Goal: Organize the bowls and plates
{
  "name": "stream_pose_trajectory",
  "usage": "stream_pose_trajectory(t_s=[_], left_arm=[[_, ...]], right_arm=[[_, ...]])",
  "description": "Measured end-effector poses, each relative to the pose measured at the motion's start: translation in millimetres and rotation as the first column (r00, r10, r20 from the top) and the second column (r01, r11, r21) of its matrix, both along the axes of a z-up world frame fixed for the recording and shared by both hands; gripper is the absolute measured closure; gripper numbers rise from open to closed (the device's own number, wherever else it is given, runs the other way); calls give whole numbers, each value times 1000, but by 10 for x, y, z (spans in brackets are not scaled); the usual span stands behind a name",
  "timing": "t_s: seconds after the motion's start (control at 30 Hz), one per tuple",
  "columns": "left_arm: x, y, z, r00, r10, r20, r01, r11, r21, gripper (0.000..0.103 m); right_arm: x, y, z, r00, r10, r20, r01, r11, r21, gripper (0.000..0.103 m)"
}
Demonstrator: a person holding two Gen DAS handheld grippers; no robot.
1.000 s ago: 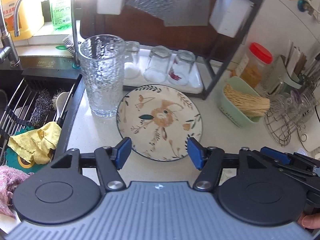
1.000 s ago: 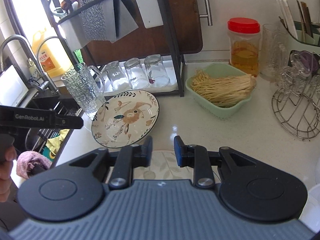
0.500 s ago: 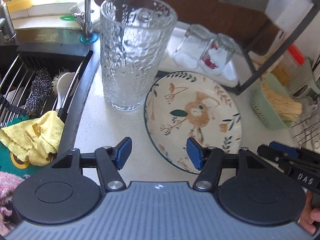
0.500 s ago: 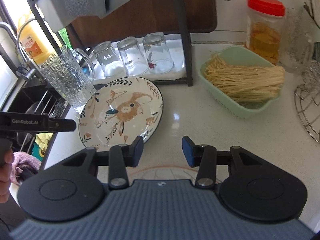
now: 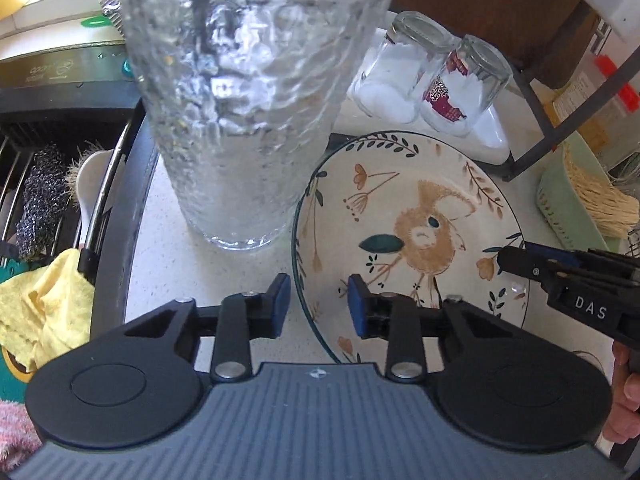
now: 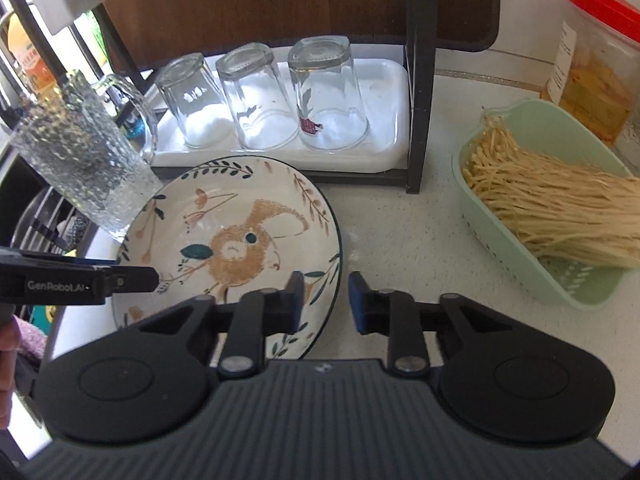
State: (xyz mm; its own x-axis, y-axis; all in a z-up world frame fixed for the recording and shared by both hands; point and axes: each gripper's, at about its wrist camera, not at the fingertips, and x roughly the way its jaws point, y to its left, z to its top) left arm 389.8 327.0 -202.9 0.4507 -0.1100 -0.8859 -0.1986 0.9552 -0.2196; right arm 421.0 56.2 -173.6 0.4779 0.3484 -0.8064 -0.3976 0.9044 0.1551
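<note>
The rabbit-painted plate (image 5: 420, 216), cream with a dark, leafy rim, lies on the bench (image 6: 400, 240) between my two tongs, not yet lifted or put away, so the organizing looks barely begun. My left tongs (image 5: 316, 304), just closed, clench its rim. My right tongs (image 6: 326, 300) have just been closing with the opposite rim between them; whether they press yet I cannot tell. A textured tumbler (image 5: 248, 120) stands just ahead of the left tongs.

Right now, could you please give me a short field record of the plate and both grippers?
plate: rabbit pattern, flat on counter, beside textured glass
left gripper: just closed on the plate's left rim
right gripper: jaws just closing, right rim between them, not visibly pressing
behind plate: three upturned glasses on white tray
</note>
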Motion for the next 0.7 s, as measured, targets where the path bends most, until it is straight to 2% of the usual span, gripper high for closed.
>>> stream_pose_trajectory(t_s=[0.17,0.33,0.4,0.53,0.7], left_arm=[[44,40,-10,999,32,25,-32,999,-4,75],[31,108,-23,997,68,25,-66,995,-70,74],[14,112,-7,998,60,23,-58,996,-69,74],[-67,94,110,997,47,54,-44,997,-58,74],[-191,73,322,994,43,98,-36,997,-70,74]], right_arm=[[102,24,-93,1000,11,-25,-11,1000,15,82],[134,16,-102,999,17,-32,-15,999,49,82],[124,-22,-96,999,21,-47,-17,997,70,82],[81,-87,-80,997,23,-79,-13,993,118,82],[-47,-167,47,998,18,-63,-8,989,151,82]])
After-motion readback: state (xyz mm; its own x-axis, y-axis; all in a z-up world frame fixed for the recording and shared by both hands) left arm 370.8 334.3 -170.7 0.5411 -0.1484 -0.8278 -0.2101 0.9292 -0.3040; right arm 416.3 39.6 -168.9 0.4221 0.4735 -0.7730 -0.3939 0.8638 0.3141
